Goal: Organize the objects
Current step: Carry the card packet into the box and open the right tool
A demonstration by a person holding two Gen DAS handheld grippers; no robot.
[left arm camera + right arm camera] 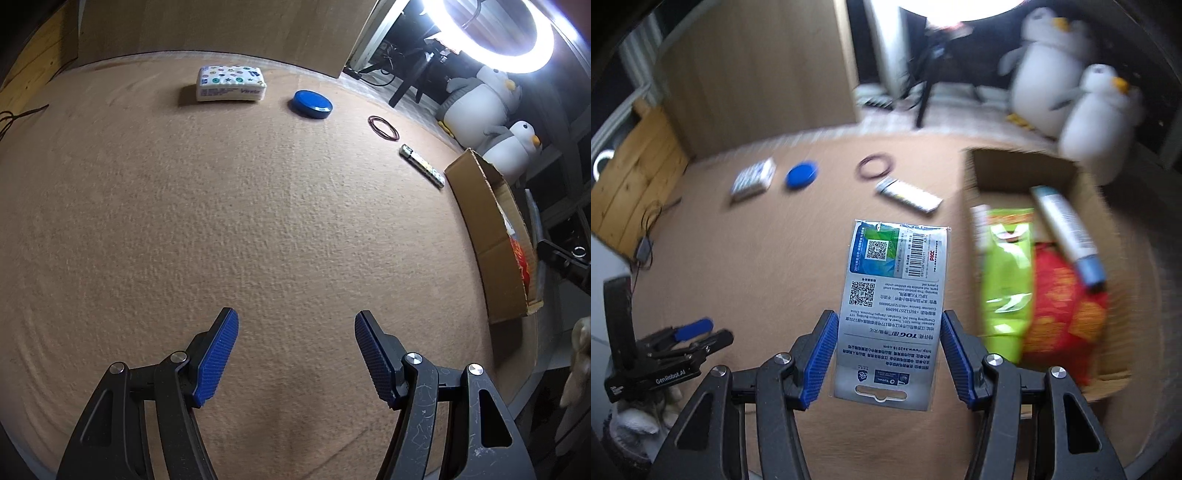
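Observation:
My right gripper [887,317] is shut on a flat silver package card [894,280] printed with QR codes and a barcode, holding it by its side edges above the tan table mat. To its right stands an open cardboard box [1023,170] holding a green bag [1006,269], a red bag [1060,306] and a white tube [1067,232]. My left gripper [295,317] hangs open over bare mat with nothing between its pads. On the mat lie a white tissue pack [232,84], a blue round lid [311,104], a dark rubber ring [383,127] and a slim patterned stick [422,166].
The cardboard box [480,229] sits at the mat's right edge. Two plush penguins [1052,74] stand behind it, under a bright ring light [498,33]. A wooden panel [757,66] rises at the back and cables [646,243] lie at the left edge. The right wrist view is motion-blurred.

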